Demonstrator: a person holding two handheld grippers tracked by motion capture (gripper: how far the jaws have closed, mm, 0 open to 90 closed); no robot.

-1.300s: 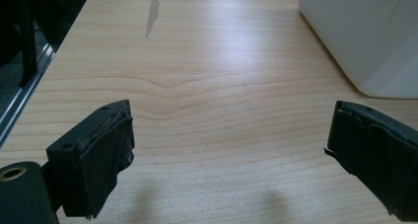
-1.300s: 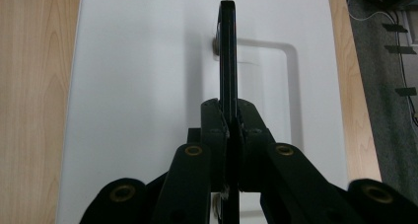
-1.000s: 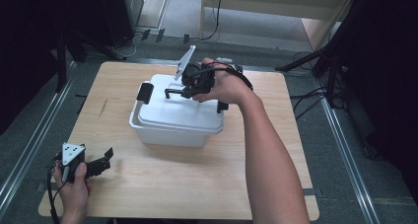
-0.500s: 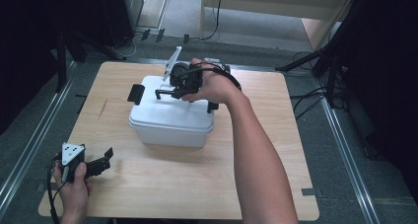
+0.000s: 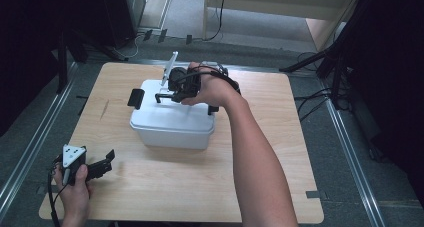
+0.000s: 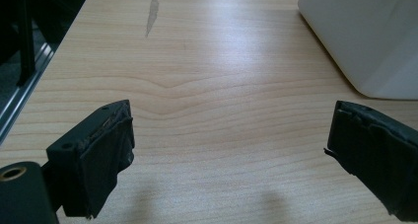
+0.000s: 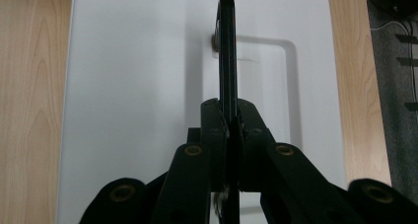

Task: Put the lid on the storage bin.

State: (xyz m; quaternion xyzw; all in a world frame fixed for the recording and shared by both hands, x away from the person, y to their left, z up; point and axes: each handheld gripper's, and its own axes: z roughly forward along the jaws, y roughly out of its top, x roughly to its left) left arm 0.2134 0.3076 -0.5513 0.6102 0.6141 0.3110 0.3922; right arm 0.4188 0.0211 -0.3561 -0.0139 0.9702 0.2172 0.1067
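Observation:
A white lidded box [image 5: 172, 129] stands mid-table, with a black latch [image 5: 135, 98] at its left end. My right gripper [image 5: 167, 94] is over the lid, shut on the thin black handle [image 7: 226, 51], which stands up edge-on from the white lid [image 7: 138, 86] between the jaws of the right gripper [image 7: 229, 118]. My left gripper [image 5: 107, 159] rests at the table's near left corner, open, with nothing between its fingers. In the left gripper view the left gripper [image 6: 229, 135] faces bare wood, and the box's corner [image 6: 365, 36] is at the upper right.
The wooden table [image 5: 165, 187] has a metal rail [image 5: 30, 152] along its left side and another on the right. Cables and dark stands lie on the floor beyond the far edge. A dark scuff [image 6: 153, 14] marks the wood left of the box.
My right hand has moved left across the table with the handle in its jaws, and the box has shifted a little left with it. The left gripper has stayed put.

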